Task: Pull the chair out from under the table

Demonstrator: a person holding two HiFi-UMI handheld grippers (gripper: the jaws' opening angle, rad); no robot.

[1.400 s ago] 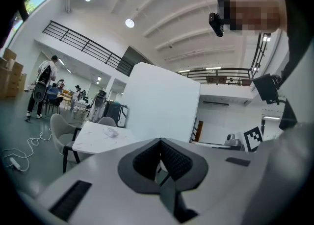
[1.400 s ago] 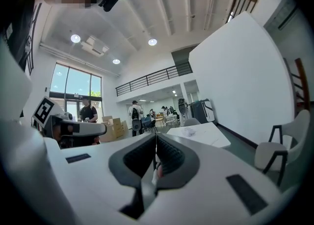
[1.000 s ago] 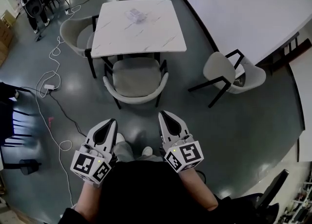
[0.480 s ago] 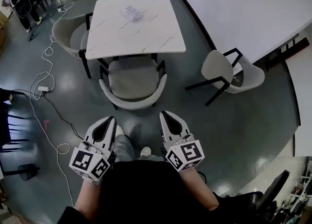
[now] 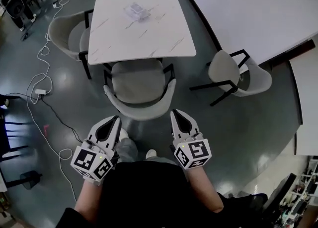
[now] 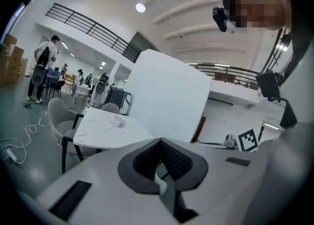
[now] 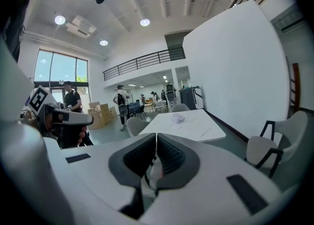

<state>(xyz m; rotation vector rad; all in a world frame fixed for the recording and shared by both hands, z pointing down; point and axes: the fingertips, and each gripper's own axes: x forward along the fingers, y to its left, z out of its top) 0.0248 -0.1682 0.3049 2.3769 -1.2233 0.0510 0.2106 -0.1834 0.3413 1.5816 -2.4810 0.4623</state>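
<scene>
Open grey floor spreads to the right of the right gripper. Ahead of both grippers, the white table has its near edge over the seat of the chair. The chair's curved back stands just beyond their tips. The left gripper and the right each have jaws pressed together, pinching nothing. A white cable trails across the floor left of the left gripper.

We see a white marbled tabletop carrying one small pale packet near its far edge. On the glossy grey floor a white cable trails to a power strip.
</scene>
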